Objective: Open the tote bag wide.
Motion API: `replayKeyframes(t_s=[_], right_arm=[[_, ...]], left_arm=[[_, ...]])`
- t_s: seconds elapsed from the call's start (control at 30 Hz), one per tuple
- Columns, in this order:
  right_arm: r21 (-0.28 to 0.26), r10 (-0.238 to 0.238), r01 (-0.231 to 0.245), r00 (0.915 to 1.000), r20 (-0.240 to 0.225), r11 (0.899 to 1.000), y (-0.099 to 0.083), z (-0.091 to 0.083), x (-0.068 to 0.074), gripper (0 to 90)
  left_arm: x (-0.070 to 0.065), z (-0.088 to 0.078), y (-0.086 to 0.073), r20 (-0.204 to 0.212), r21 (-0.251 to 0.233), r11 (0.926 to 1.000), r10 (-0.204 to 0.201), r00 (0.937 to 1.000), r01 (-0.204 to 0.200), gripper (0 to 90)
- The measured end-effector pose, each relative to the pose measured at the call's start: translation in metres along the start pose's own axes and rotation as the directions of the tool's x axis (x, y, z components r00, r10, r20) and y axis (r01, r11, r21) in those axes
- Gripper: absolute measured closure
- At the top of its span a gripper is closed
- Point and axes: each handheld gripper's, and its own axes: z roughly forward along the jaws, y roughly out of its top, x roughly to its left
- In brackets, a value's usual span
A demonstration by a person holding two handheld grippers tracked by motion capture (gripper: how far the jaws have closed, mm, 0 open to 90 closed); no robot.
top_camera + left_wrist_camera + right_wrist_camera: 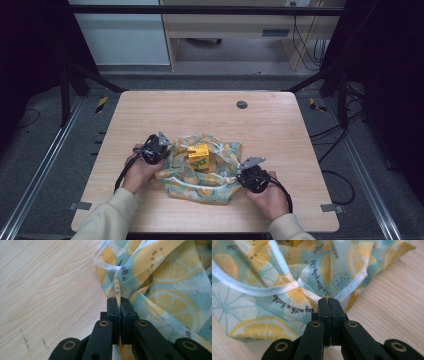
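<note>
Both grippers pinch a lemon-print bag on the counter. The left gripper and right gripper have fingers pressed together on its edges. A yellow carton sits inside.

High view: fixed above the person's side, looking forward and down over the whole table, from far off.
Left gripper view: rides the left gripper, very close, facing the cloth toward 2 o'clock.
Right gripper view: rides the right gripper, very close, facing 11 o'clock.
Shared: the lemon-print cloth and tabletop.
</note>
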Motion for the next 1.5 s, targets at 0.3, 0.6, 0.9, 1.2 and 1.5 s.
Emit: replayKeyframes(t_s=[0.3,0.6,0.9,1.2,1.5], right_arm=[[0.019,0.019,-0.02,0.9993,0.033,1.0,-0.001,0.004,-0.012,89.7],[0.019,0.029,-0.03,0.9986,0.045,0.999,-0.003,0.005,-0.017,89.7],[-0.005,0.031,-0.031,0.999,0.034,1.0,-0.003,0.004,-0.017,89.5],[-0.063,0.046,-0.044,0.9987,0.021,0.997,-0.003,0.001,-0.017,66.6],[-0.259,0.135,-0.111,0.9876,0.079,0.96,0.003,-0.035,-0.02,22.5]], left_arm=[[0.001,0.001,-0.003,-0.006,0.003,1.0,-0.006,1.0,0.006,88.1],[0.0,0.0,-0.005,-0.032,0.011,0.9999,0.001,0.9995,-0.001,88.4],[-0.005,-0.008,-0.012,-0.032,0.008,0.9998,0.017,0.9993,-0.017,87.9],[-0.006,-0.02,-0.013,-0.057,-0.079,0.9969,0.001,0.9984,-0.005,71.3],[0.0,-0.059,-0.011,-0.052,-0.198,0.9779,-0.079,0.9955,0.067,44.8]])
